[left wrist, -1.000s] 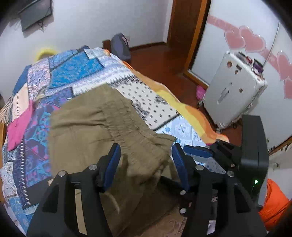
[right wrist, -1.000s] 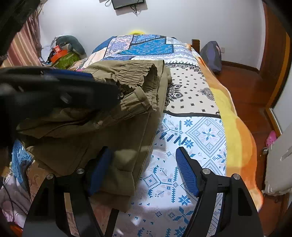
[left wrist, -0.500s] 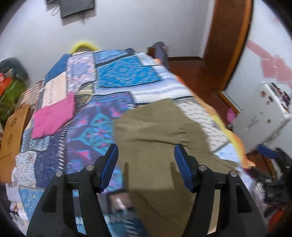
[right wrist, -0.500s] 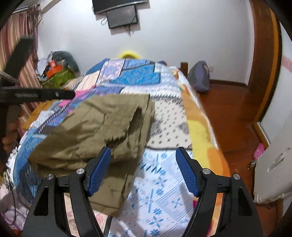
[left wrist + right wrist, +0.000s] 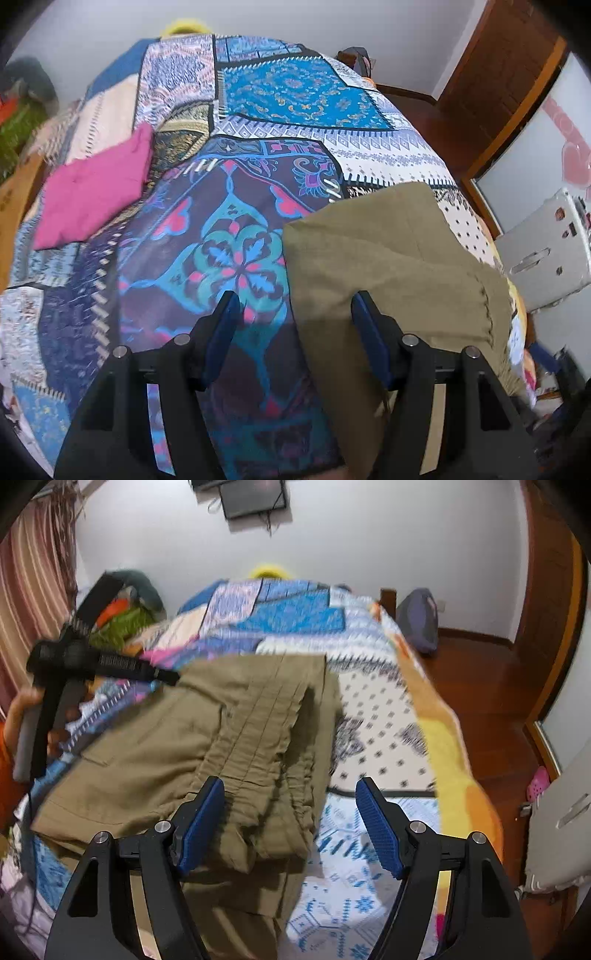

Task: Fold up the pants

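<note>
Olive pants point(image 5: 229, 746) lie folded on the patchwork quilt point(image 5: 229, 258), with the gathered waistband point(image 5: 273, 746) nearest the right wrist camera. My right gripper point(image 5: 290, 812) hovers open just above the waistband, and nothing is pinched between its blue pads point(image 5: 201, 823). My left gripper point(image 5: 295, 317) is open over the pants' left edge point(image 5: 295, 277), half over cloth and half over quilt, and it holds nothing. In the right wrist view its black frame point(image 5: 74, 657) shows at the far left, held by a hand point(image 5: 18, 709).
A folded pink cloth point(image 5: 92, 188) lies on the quilt's left side. The bed's right edge with its orange blanket point(image 5: 443, 731) drops to a wooden floor. Off the bed are a white suitcase point(image 5: 546, 251), a door point(image 5: 498, 74) and a grey backpack point(image 5: 419, 620).
My left gripper has swung left, from over the bunched waistband to the pants' left edge. The raised waistband now lies flat on the bed. The right gripper's view has pulled back a little.
</note>
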Tool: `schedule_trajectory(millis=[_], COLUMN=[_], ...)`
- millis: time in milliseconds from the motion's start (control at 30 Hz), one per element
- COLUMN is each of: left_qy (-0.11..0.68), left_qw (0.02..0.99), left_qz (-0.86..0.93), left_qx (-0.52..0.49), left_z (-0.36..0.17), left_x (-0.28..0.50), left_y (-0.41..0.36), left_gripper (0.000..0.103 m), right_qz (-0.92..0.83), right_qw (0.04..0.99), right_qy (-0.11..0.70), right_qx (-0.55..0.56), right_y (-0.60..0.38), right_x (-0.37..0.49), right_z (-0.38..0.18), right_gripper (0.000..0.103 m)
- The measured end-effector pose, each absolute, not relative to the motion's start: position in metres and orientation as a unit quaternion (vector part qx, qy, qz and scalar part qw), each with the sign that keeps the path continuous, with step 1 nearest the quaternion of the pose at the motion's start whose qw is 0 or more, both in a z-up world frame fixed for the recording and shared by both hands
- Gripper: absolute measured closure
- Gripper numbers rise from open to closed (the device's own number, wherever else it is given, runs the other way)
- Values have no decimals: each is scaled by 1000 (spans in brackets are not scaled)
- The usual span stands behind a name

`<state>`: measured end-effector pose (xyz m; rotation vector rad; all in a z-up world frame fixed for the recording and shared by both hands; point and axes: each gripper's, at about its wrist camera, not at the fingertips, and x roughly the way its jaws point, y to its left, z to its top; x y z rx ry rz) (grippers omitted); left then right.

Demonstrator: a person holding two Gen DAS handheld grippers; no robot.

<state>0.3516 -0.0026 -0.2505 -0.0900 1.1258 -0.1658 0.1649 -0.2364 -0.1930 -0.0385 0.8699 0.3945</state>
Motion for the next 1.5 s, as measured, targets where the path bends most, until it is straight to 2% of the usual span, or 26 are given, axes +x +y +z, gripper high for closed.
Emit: schedule_trajectory(millis=[133, 267, 333, 367, 533, 767, 967, 1167, 1433, 1500], left_qy=[545, 530, 524, 519, 506, 497, 491, 485, 479, 478], left_qw=[830, 843, 849, 853, 860, 866, 870, 873, 875, 876], left_qz=[-97, -84, -62, -53, -42, -25, 18, 50, 59, 56], left_qx=[-66, -45, -19, -2, 54, 49, 44, -9, -35, -32], left_z=[-264, -268, -272, -273, -272, -263, -259, -248, -246, -248], left_x=[373, 388, 391, 391, 384, 364, 315, 254, 194, 186], left_y=[-3, -10, -15, -17, -27, -4, 37, 86, 107, 107], left_gripper=[43, 47, 62, 64, 91, 95, 96, 97, 97, 97], right_qz=[195, 203, 205, 205, 204, 189, 186, 200, 254, 263], right_qw=[886, 881, 880, 879, 878, 890, 898, 898, 876, 871], right_qy=[420, 427, 429, 430, 430, 414, 399, 393, 408, 415], right_qx=[-13, 6, 20, 27, 47, 23, 20, 21, 33, 30], right_y=[-239, -244, -246, -247, -251, -252, -256, -247, -216, -208], right_x=[165, 168, 168, 168, 171, 171, 167, 162, 161, 163], right_z=[-196, -199, -200, -201, -200, -185, -173, -165, -171, -176], right_gripper=[33, 33, 33, 33, 32, 32, 32, 32, 32, 38])
